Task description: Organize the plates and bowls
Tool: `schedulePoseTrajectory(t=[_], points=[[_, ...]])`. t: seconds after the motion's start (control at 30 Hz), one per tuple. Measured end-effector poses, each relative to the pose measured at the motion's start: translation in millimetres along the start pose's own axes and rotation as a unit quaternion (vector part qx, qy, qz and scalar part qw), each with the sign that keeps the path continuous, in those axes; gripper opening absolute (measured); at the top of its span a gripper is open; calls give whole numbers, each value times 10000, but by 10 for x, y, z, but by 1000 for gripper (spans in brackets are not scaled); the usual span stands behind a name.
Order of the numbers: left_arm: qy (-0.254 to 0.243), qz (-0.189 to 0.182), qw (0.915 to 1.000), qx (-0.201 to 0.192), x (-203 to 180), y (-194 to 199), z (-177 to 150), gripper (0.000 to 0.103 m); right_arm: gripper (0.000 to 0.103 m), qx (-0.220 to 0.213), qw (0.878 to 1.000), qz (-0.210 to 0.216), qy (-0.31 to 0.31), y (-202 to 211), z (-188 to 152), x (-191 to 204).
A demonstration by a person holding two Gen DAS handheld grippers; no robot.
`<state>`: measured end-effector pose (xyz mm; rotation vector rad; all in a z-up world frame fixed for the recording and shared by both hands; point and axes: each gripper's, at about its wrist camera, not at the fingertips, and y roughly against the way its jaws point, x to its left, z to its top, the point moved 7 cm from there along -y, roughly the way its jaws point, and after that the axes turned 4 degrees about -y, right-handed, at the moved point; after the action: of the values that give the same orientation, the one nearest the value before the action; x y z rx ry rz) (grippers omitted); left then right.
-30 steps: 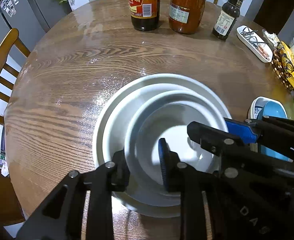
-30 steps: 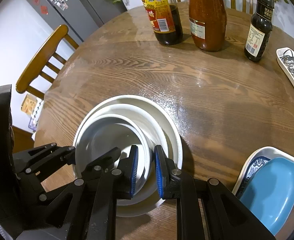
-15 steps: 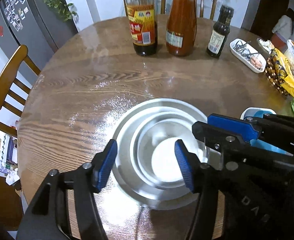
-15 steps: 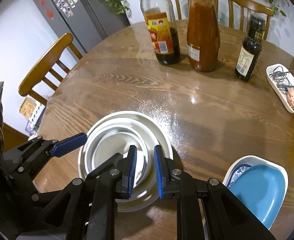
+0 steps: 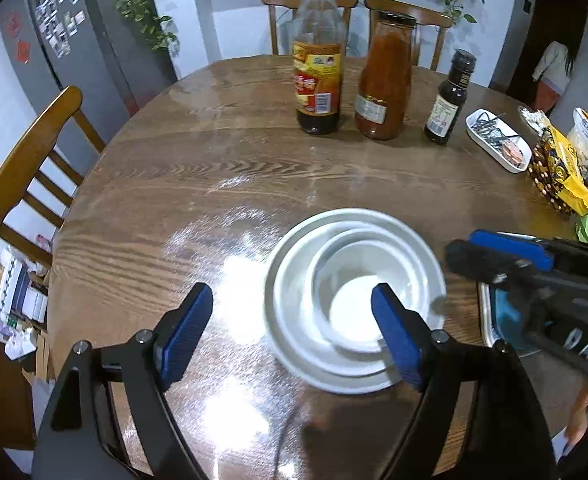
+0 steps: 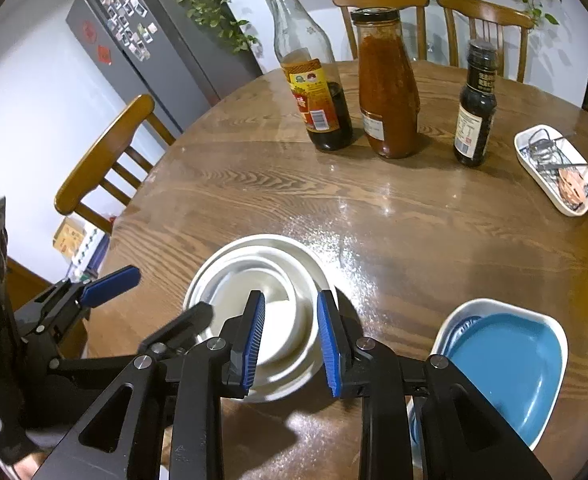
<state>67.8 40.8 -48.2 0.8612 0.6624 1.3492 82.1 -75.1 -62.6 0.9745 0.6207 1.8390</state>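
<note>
White bowls and plate [image 5: 354, 296] nested in one stack on round wooden table [image 5: 254, 176], near front edge. Left gripper [image 5: 294, 328] above stack's left side, jaws opening wide, nothing between pads. Right gripper [image 6: 290, 330] above stack's right rim, jaws opening, pads clear of rim. Blue dish [image 6: 510, 364] in white dish, right of stack.

Both grippers [image 5: 294, 336] [image 6: 290, 334] are black linkages with silver screws and blue-padded jaws.
</note>
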Motion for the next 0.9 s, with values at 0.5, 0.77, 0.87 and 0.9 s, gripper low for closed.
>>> schedulePoseTrajectory(t=[0.5,0.77,0.87,0.9], points=[[834,-179,9954,433,401,-207,-233,100,47,174,9993,35,-340,-19,-162,-222],[1281,-307,9885,738,583,-339,-333,100,58,306,9974,-52,-654,-75,-220,-398],[1366,-374,9860,876,609,-394,-358,100,58,385,9966,-98,-716,-117,-245,-441],[1407,-425,9848,929,613,-413,-364,100,58,419,9963,-82,-751,-135,-252,-451]])
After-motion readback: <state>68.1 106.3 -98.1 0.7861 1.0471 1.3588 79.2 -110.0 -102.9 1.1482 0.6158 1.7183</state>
